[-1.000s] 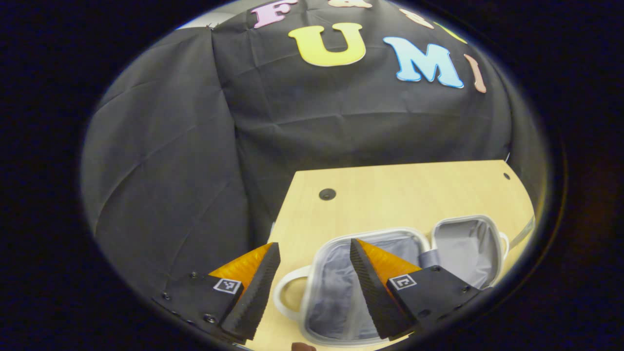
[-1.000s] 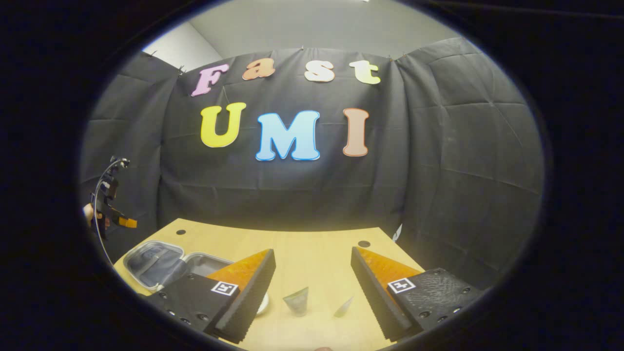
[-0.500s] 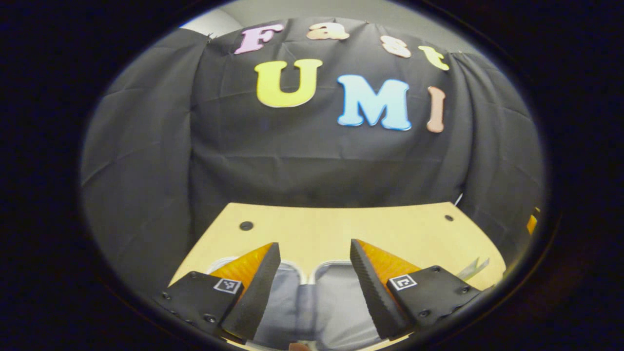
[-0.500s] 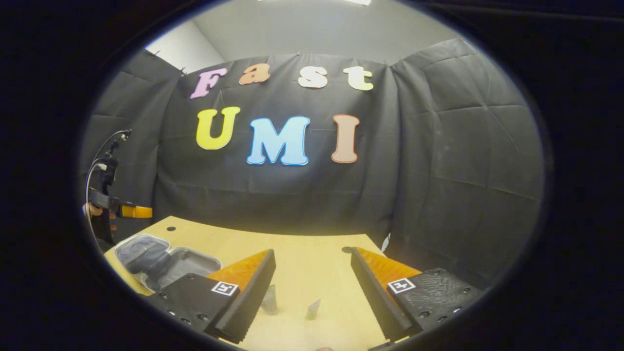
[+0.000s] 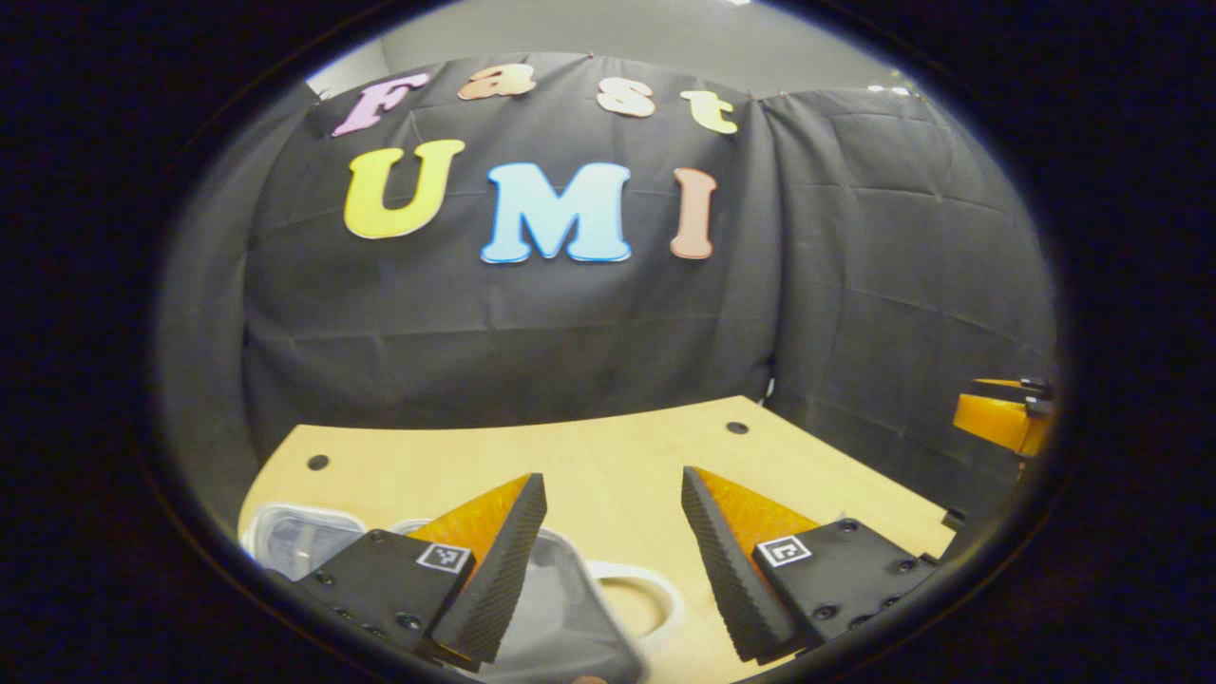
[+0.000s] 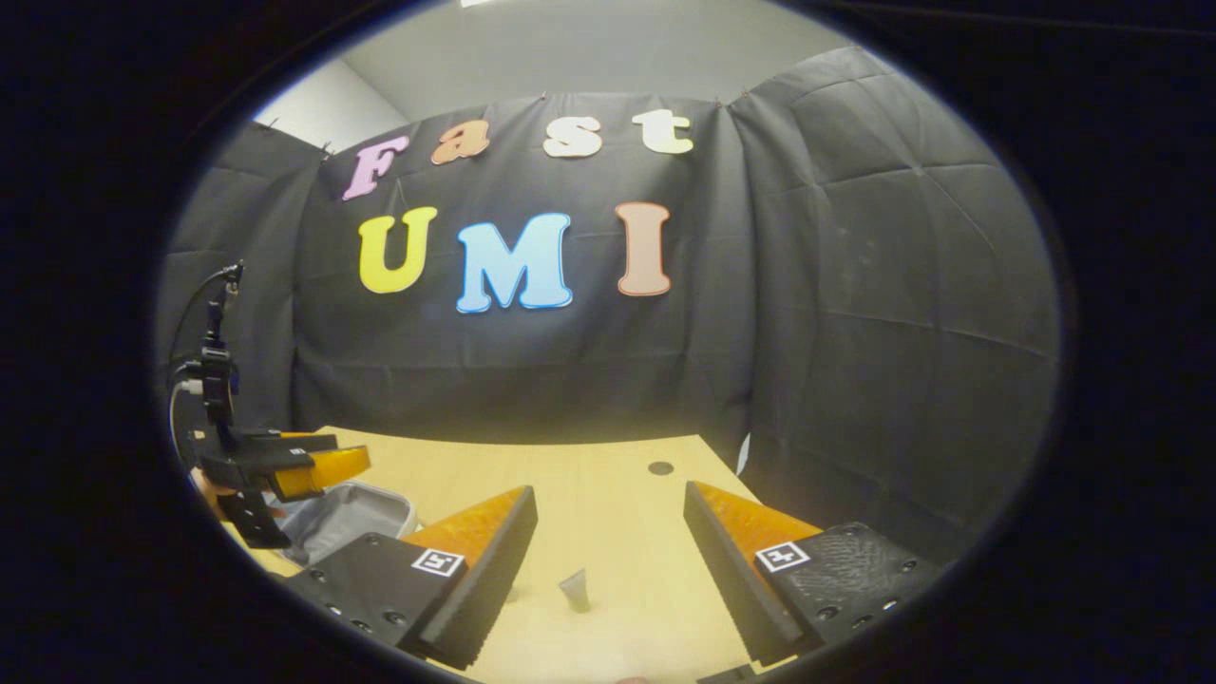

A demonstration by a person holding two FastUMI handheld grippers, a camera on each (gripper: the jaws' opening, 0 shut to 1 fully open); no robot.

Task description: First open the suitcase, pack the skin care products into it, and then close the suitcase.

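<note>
The small suitcase [image 5: 570, 622] lies open on the wooden table [image 5: 608, 456], showing grey lining and a white handle [image 5: 658, 591]; its other half [image 5: 294, 537] sits at the lower left. My left gripper [image 5: 613, 477] hovers above it, open and holding nothing. In the right gripper view, a small skin care tube [image 6: 575, 591] stands on the table [image 6: 608, 465], low between the fingers of my open right gripper [image 6: 609, 489]. The suitcase [image 6: 351, 518] lies to the left there, with the left gripper [image 6: 285, 467] and a hand over it.
Round cable holes [image 5: 736, 427] [image 6: 660, 467] mark the table's far side. The black cloth wall closes in behind and to the right of the table. The right gripper's body [image 5: 1002, 418] shows at the right edge of the left gripper view.
The left gripper has swung right, so the suitcase slid to the lower left of its view. In the right gripper view the tube shifted left and the left gripper came closer.
</note>
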